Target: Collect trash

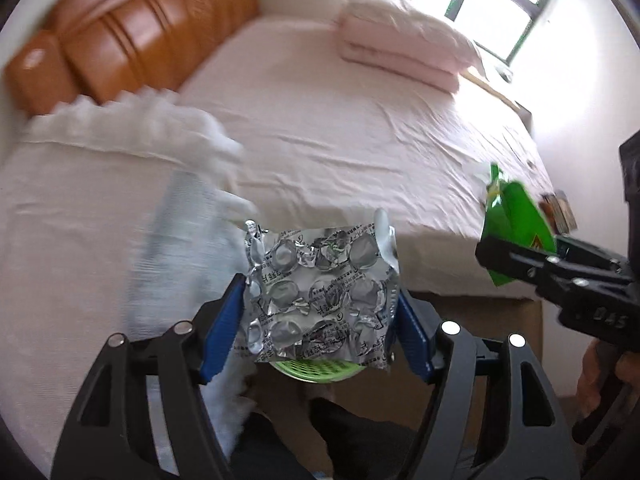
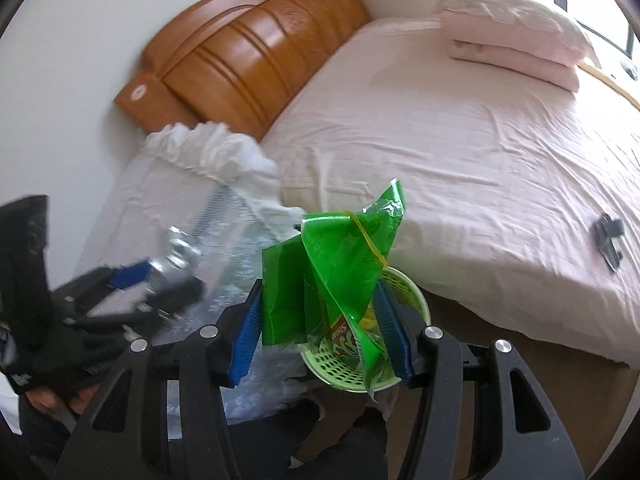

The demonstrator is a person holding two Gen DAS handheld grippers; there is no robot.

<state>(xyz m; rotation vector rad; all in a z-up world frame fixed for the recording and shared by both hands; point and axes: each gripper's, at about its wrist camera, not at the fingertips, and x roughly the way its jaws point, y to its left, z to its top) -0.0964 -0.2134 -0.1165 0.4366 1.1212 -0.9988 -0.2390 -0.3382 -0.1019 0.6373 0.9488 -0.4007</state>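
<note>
My left gripper (image 1: 320, 294) is shut on a crumpled silver blister pack (image 1: 316, 264), with a blue pad against each side edge. Just below it, past the bed's edge, sits a light green mesh basket (image 1: 316, 370). My right gripper (image 2: 320, 300) is shut on a crinkled green snack bag (image 2: 332, 272), which hangs right above the same basket (image 2: 340, 368). In the left wrist view the right gripper (image 1: 516, 264) holds the green bag (image 1: 516, 216) at the far right. Seen from the right wrist, the left gripper (image 2: 160, 276) carries the blister pack (image 2: 176, 252) at the left.
A bed with a pink sheet (image 2: 460, 140) fills the scene, with a wooden headboard (image 2: 248, 52) behind it. A folded pink quilt (image 2: 512, 32) and a white ruffled pillow (image 2: 208, 148) lie on the bed. A dark clip (image 2: 608, 236) rests near its right edge.
</note>
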